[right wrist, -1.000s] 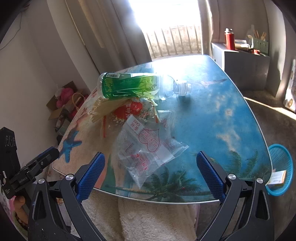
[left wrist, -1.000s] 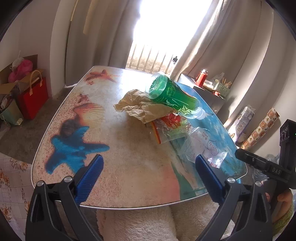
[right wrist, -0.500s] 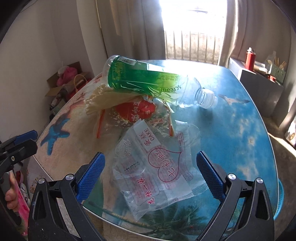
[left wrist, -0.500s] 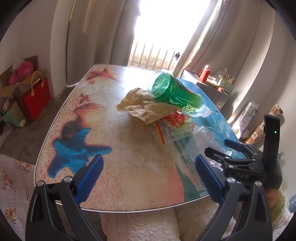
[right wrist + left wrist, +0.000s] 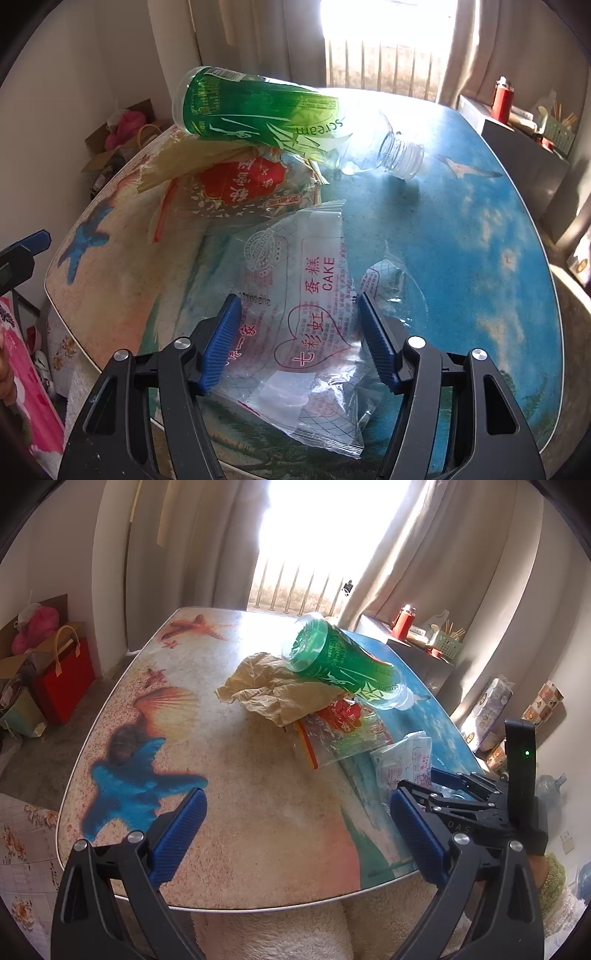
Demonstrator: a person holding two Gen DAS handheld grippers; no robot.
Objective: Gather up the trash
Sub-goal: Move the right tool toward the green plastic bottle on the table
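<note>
In the left wrist view, the left tool hangs over the near edge of the desk, with its two blue fingers spread wide and nothing between them. Ahead of it lies the heap of trash: a crumpled brown paper, and on top of this a green plastic bottle that lies on its side with its neck pointing away to the right. Just beside the paper, nearer to the tool, is a clear bag with red print. To the right of the left tool, the right tool is low over the desk and has a clear cake wrapper in its jaws.

In the right wrist view, the right tool stands over the clear cake wrapper, which lies flat on the desk near its front edge. The jaws have just been closing and stand half closed, with the wrapper between them. The right pad touches a raised fold of the film; whether the left pad presses on it I cannot tell. Beyond the tool lie the clear bag with red print and the green plastic bottle, without cap.
</note>
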